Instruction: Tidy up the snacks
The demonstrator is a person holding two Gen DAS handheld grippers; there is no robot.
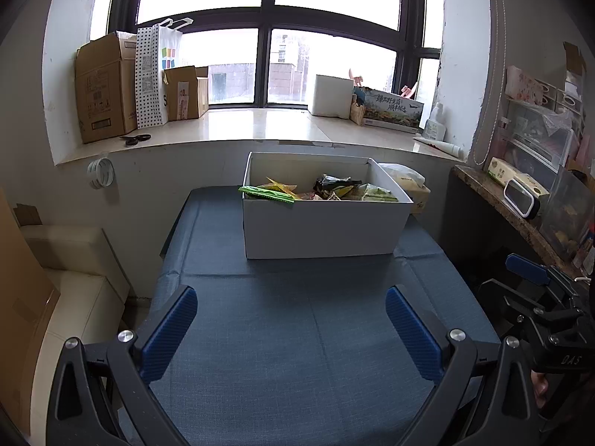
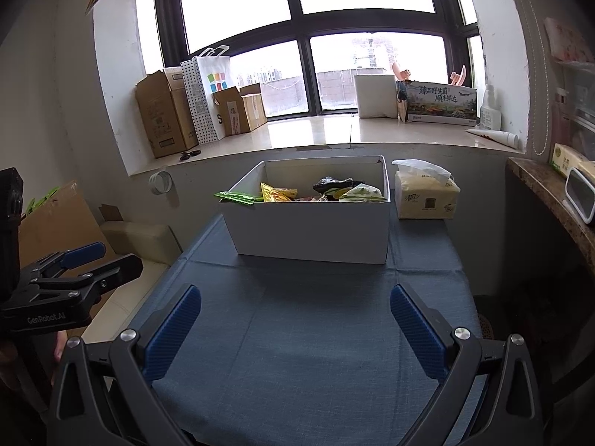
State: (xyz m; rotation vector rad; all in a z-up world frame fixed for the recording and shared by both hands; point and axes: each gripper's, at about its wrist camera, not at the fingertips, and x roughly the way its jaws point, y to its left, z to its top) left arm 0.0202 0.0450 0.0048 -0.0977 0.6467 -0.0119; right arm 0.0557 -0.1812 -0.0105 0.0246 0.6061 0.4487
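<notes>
A white open box point(image 1: 319, 228) stands at the far end of the blue-clothed table point(image 1: 297, 334); it also shows in the right wrist view point(image 2: 308, 230). It holds several snack packets point(image 1: 334, 187), yellow, green and dark. A green packet point(image 1: 266, 194) hangs over its left rim, also seen in the right wrist view point(image 2: 236, 197). My left gripper point(image 1: 292, 330) is open and empty above the near table. My right gripper point(image 2: 295, 330) is open and empty too, level with it. Each gripper shows at the edge of the other's view.
A tissue pack point(image 2: 425, 195) sits right of the box. The window sill point(image 1: 260, 126) behind carries cardboard boxes point(image 1: 104, 89), a paper bag, scissors point(image 1: 135, 138) and a printed box. A stone shelf point(image 1: 520, 215) runs along the right; a cream seat point(image 1: 74, 260) stands left.
</notes>
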